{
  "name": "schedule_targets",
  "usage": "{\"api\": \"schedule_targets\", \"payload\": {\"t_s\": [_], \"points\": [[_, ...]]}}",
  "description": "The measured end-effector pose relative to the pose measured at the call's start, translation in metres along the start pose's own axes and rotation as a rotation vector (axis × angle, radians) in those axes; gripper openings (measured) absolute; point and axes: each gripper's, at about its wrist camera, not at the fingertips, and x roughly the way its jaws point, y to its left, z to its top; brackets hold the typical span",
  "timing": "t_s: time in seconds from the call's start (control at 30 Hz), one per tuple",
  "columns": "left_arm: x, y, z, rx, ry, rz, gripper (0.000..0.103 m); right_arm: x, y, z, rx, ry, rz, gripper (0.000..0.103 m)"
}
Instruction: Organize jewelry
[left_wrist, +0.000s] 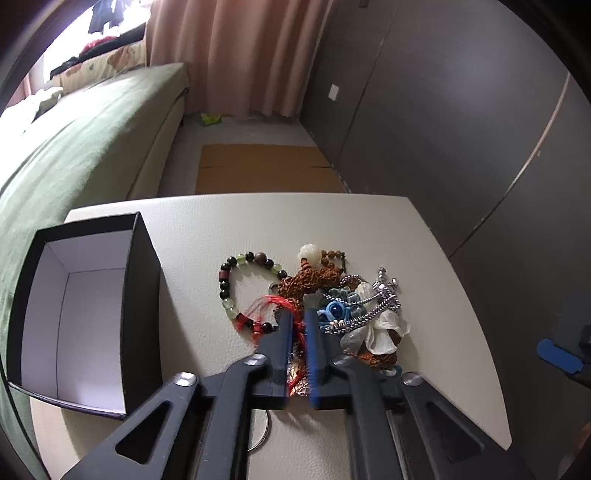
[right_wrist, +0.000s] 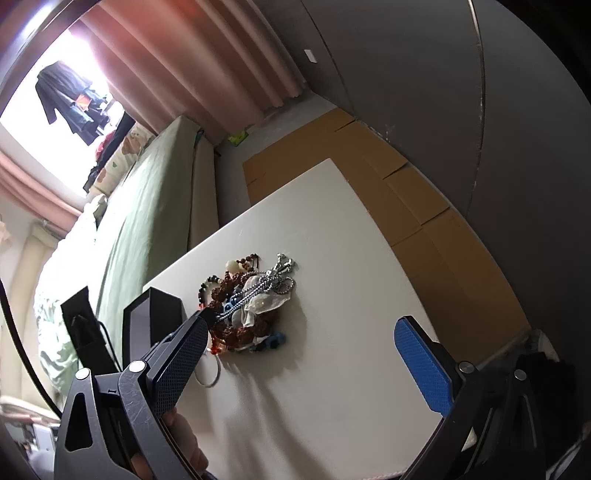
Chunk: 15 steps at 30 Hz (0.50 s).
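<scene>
A tangled pile of jewelry (left_wrist: 332, 295) lies on the white table (left_wrist: 424, 277): a bead bracelet (left_wrist: 236, 280), a silver chain (left_wrist: 373, 310), brown knotted cords and a red tassel (left_wrist: 273, 306). My left gripper (left_wrist: 298, 321) is shut on the red tassel strands at the pile's near edge. An open black box (left_wrist: 85, 314) with a white inside stands left of it. In the right wrist view the pile (right_wrist: 247, 299) and the box (right_wrist: 155, 317) lie ahead. My right gripper (right_wrist: 303, 332) is open and empty, to the right of the pile.
A green-covered bed (left_wrist: 74, 147) runs along the table's left side. Flat cardboard (left_wrist: 266, 170) lies on the floor beyond the table. A dark wall (left_wrist: 461, 129) stands at the right. A metal ring (right_wrist: 210, 373) lies near the pile's front.
</scene>
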Motion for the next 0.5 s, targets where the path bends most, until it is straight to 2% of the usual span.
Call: {"api": "schedule_targets", "payload": {"t_s": [0.37,0.5], "points": [[-0.04,0.028,0.009,-0.073,-0.063,-0.079,0.005,0.011,-0.002,0.009,0.031,0.001,0.039,0.1],[-0.052,0.039,0.012,-0.093,-0.088,-0.082,0.005,0.028,0.002,0.015,0.042,0.023,0.057,0.085]]}}
